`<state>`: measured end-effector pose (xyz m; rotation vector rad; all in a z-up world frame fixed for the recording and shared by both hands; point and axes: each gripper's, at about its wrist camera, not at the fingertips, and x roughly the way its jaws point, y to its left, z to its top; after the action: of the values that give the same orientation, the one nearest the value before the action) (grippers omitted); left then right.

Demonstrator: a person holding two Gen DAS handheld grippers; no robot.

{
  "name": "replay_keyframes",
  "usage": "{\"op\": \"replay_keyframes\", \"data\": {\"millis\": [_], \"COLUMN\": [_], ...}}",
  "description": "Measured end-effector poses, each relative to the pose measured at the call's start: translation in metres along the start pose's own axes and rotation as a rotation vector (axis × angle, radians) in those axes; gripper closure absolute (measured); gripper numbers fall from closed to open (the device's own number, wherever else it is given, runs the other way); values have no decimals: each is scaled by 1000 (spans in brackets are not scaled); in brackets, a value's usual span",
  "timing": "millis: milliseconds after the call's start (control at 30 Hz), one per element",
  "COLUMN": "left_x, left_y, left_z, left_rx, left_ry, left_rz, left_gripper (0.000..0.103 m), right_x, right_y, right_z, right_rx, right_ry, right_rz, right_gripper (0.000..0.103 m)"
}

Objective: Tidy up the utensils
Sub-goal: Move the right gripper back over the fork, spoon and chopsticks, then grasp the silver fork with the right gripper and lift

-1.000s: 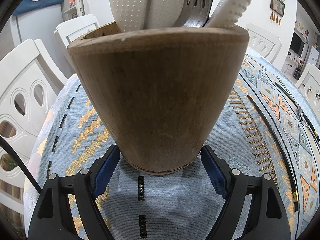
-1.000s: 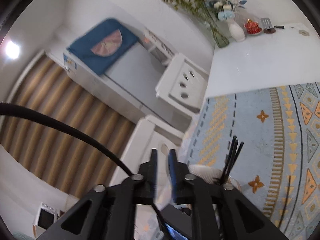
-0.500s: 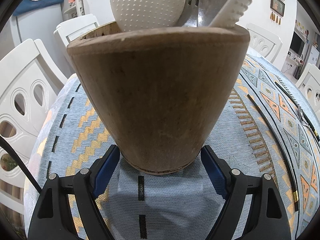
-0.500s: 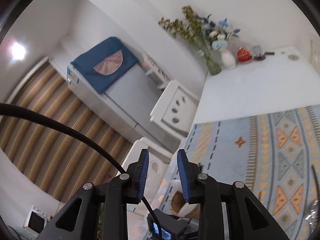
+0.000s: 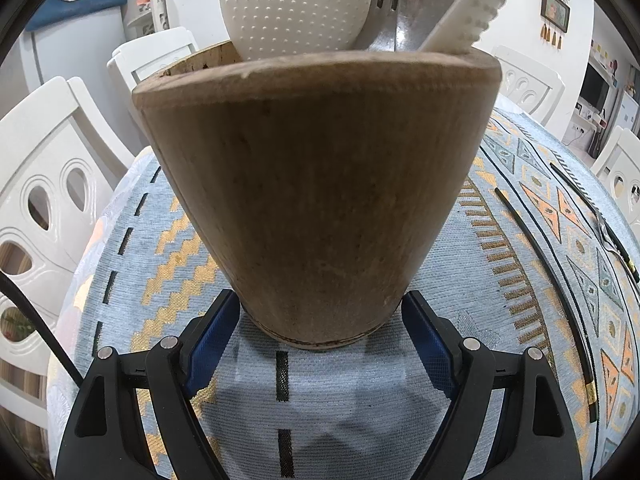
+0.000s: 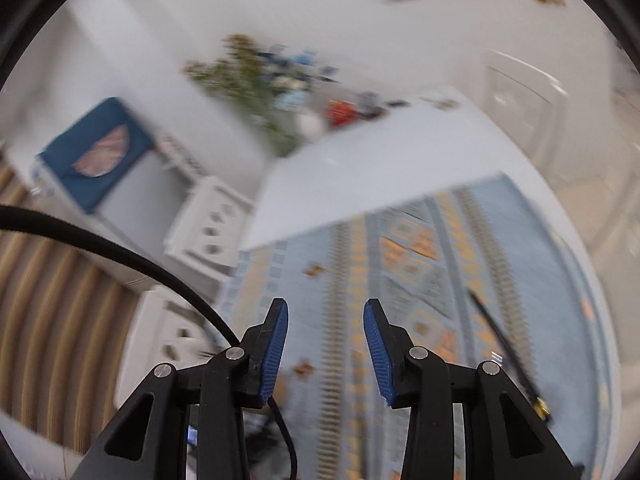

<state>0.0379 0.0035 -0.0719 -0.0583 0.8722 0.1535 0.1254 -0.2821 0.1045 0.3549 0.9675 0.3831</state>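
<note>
A brown wooden utensil holder (image 5: 316, 192) stands upright on the patterned blue tablecloth (image 5: 132, 276) and fills the left wrist view. It holds a white dotted rice paddle (image 5: 296, 0), a metal fork (image 5: 390, 8) and a white serrated utensil (image 5: 476, 4). My left gripper (image 5: 320, 320) has its blue pads at both sides of the holder's base, pressed against it. My right gripper (image 6: 325, 340) is open and empty, raised above the table in a blurred view. A black chopstick (image 6: 504, 348) lies on the cloth to its right.
Black chopsticks (image 5: 544, 288) and a fork with a black handle (image 5: 600, 224) lie on the cloth at the right. White chairs (image 5: 44, 184) stand around the table. A vase of flowers (image 6: 272, 80) sits on a white surface at the back.
My right gripper has opened from shut and swung up and to the right, away from the holder. The white paddle now stands in the holder. My left gripper has not moved.
</note>
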Motion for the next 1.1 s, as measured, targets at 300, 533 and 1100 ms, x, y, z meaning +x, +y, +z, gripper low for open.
{"op": "replay_keyframes", "data": {"millis": [300, 533, 1100], "left_x": [2, 2, 2], "left_y": [-1, 0, -1], "left_z": [-1, -1, 0], "left_rx": [5, 5, 5], "left_ry": [7, 7, 9], "left_rz": [2, 3, 3], "left_gripper": [20, 20, 19], "right_x": [25, 55, 105], "right_y": [-68, -91, -112], "right_z": [-25, -47, -81], "right_rx": [130, 68, -109], "right_ry": [108, 239, 401], "right_rz": [-141, -246, -413], "right_gripper": [65, 65, 77]}}
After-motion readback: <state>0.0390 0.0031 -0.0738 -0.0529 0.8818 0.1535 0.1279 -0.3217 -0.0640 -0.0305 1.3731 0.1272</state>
